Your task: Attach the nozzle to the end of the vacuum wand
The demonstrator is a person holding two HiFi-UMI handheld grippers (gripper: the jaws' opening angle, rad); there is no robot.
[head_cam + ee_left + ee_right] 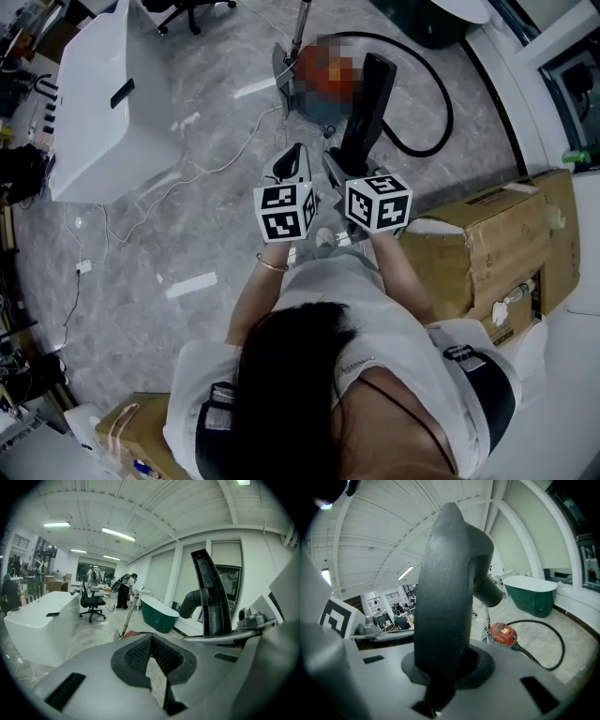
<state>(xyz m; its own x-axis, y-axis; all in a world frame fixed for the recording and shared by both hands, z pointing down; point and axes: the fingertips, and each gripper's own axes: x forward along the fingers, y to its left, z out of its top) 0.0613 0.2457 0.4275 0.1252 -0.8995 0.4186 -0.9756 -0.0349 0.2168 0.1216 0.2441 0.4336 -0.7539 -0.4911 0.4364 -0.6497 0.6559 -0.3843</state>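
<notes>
My right gripper (345, 167) is shut on a long black nozzle (367, 101), which stands up out of its jaws and fills the right gripper view (440, 597). My left gripper (292, 161) is beside it, shut and empty, its pads (136, 656) closed together. The nozzle (211, 597) shows at the right of the left gripper view. Ahead on the floor lies the red vacuum body (502, 633), with the thin grey wand (127, 618) leaning up from beside it. In the head view the wand (302, 23) runs off the top edge.
A black hose (441, 98) loops over the floor to the right of the vacuum. A white tub (103, 103) stands at the left, cardboard boxes (487, 244) at the right. Farther off are a green tub (159, 613) and an office chair (91, 604). White cables (141, 220) trail over the marble floor.
</notes>
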